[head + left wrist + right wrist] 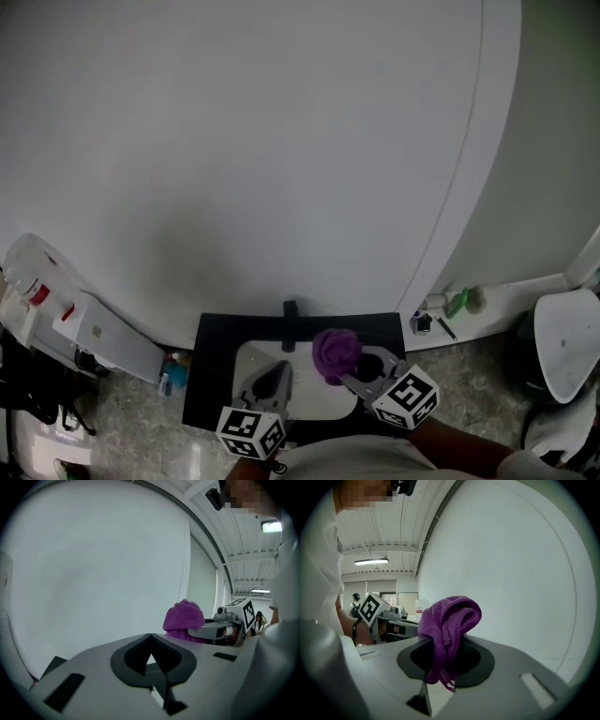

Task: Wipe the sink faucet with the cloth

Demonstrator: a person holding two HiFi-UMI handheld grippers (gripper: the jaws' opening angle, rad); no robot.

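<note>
Purple towelling cloth (451, 615) is bunched into a soft wad and clamped in the right gripper (449, 662), whose jaws are closed on its middle so that the folded top billows above them and a frayed tail hangs below. In the head view the cloth (336, 352) is raised over the white basin (314, 401), just in front of the dark faucet (292, 322) and a little to its right, not touching it as far as I can tell. The left gripper (151, 654) has its jaws drawn together on nothing and sits low over the basin beside the other. The cloth looks light, limp and slightly grippy; it should mould round the spout instead of sliding, and the present hold on its centre leaves a padded face to press with, though the loose tail could snag on the handle. The faucet is rigid and fixed, so it will probably take firm rubbing. Room is tight behind: the faucet stands at the back edge of the black counter (210, 373), close against the plain pale wall (281, 141), so strokes would best run from the front and sides. Small bottles (457, 302) on the ledge to the right stand well apart from the work.
</note>
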